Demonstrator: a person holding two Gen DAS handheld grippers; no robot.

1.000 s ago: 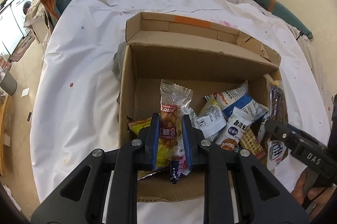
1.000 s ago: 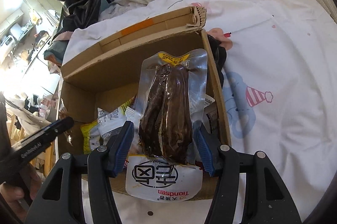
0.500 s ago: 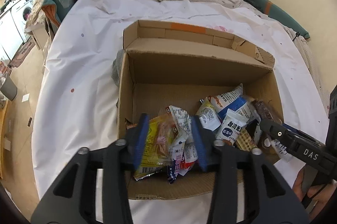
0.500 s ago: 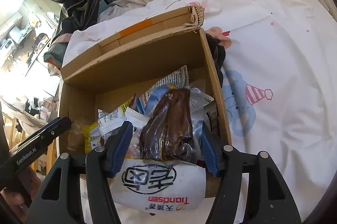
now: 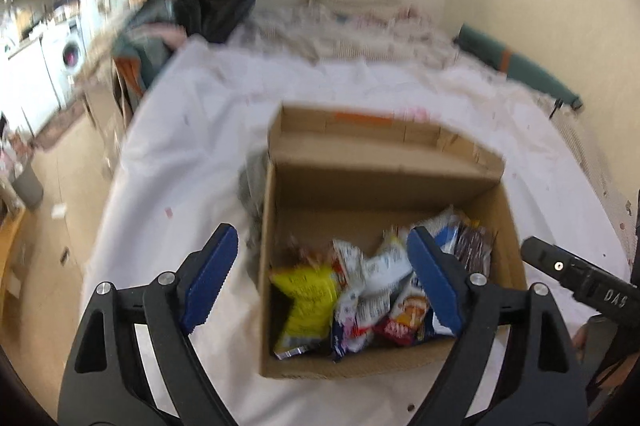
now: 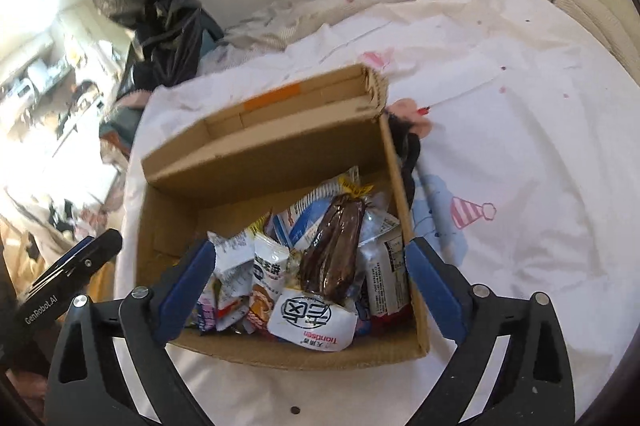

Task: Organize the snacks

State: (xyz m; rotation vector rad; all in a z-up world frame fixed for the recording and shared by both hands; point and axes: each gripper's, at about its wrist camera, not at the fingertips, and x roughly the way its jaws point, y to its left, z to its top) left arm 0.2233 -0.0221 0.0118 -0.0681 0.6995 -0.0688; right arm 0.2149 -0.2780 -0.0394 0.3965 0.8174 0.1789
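Blue-padded jaws of the left hand-held gripper [image 5: 318, 280] have just been opening and stand wide apart with nothing pressed between them; the yellow packet [image 5: 308, 302] lies loose in the cardboard box [image 5: 380, 181] below. Right hand-held gripper [image 6: 306, 286] likewise: jaws have just been opening, spread wide and empty, and the dark vacuum-sealed snack [image 6: 334, 246] rests on the heap of packets [image 6: 272, 274] inside the box, over a white pouch [image 6: 314, 322]. Box sits on the white bedsheet [image 6: 500, 153], open at the top. Judgement: the drop-off step is finished for both hands. Next move calls for lifting clear of the box walls and finding any snacks left outside; none show on the sheet in either view.
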